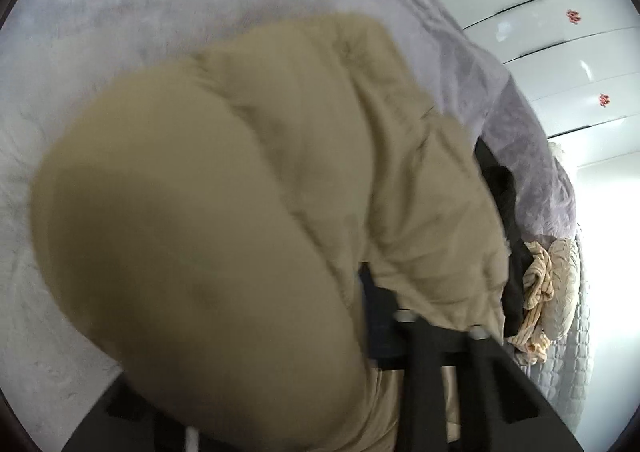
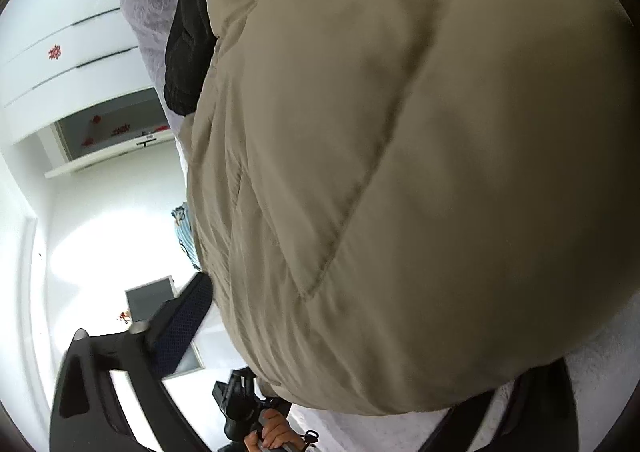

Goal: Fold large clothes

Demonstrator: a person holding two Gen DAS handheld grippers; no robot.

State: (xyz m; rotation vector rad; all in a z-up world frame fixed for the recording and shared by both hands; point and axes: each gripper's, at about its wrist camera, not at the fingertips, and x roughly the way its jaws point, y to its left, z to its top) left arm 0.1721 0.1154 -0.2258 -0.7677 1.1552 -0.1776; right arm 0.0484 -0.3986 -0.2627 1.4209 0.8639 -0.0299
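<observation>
On my left wrist camera, the beige puffer jacket (image 1: 256,188) bulges right up against the lens and fills most of the view. The left gripper (image 1: 436,336) shows only as dark fingers (image 1: 424,368) at the lower right, with the jacket's hem draped over them; I cannot tell whether it is clenched on the fabric or released. Beyond the jacket lies the bed (image 1: 80,52) under a pale grey cover, and the jacket rests on it toward the bed's right edge. Near that edge a black garment (image 1: 500,188) pokes out from under the jacket, with a striped cream cloth (image 1: 536,300) bunched just beside it. Past the bed stands a white wardrobe (image 1: 560,32).

On my right wrist camera the same jacket (image 2: 400,172) swells across the frame. One dark finger (image 2: 176,324) of the right gripper (image 2: 320,352) stands clear at the lower left; the other is hidden by the jacket, so I cannot tell its grasp either. Below, a hand (image 2: 272,432) holds the other gripper's handle. The black garment (image 2: 192,32) lies beyond the jacket, touching it.
</observation>
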